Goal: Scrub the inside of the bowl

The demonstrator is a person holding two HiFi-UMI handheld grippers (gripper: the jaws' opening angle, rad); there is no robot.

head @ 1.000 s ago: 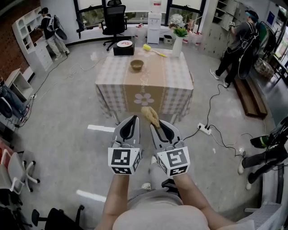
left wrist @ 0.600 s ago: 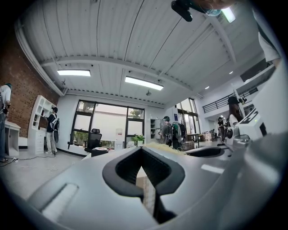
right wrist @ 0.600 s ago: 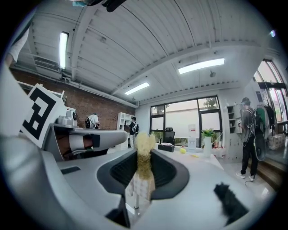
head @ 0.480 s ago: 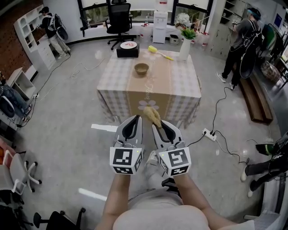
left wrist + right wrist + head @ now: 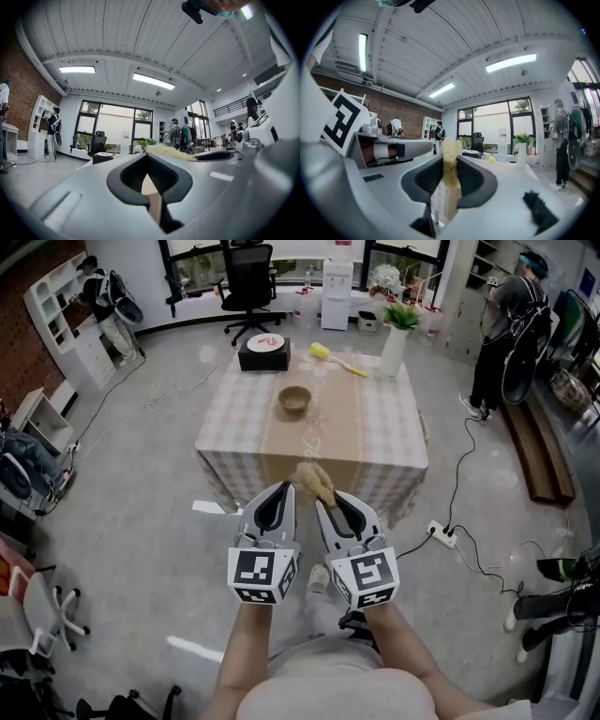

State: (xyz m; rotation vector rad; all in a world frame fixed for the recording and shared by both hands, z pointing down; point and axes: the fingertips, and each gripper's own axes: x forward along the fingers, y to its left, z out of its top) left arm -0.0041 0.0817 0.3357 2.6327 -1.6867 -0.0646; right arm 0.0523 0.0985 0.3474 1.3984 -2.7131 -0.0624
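Left of centre, left gripper (image 5: 277,491): jaws closed together with nothing between them; it is carried empty.
Bowl (image 5: 294,399): brown and upright, standing alone on the tan runner (image 5: 328,432) in the far half of the table (image 5: 380,427). It is well apart from both grippers, and open floor lies between the person and the table.
Scrubber (image 5: 314,478): tan and fibrous. Its lower end is pinched in the right-hand tool and its tuft sticks out past the tips toward the table.
Right gripper (image 5: 325,499): jaws clamped on the scrubber. In the right gripper view the tuft stands straight along the jaws, so the hold looks secure.
Other items on table: black box (image 5: 262,356) with a plate (image 5: 264,340) at the far left, then a yellow brush (image 5: 323,352) and a white vase (image 5: 393,351) with a plant at the far right. None touches the bowl.
Done so far: scrubber in hand, nothing more as far as I can judge.
Left to do: reach the table, steady the bowl (probably with the empty left tool), put the scrubber inside, and rub the wall and bottom.
Stage: early, on the approach.
Pose: both forearms (image 5: 246,643) stretched forward side by side. The grippers sit just beside each other and point level at the table, marker cubes (image 5: 261,576) turned up.
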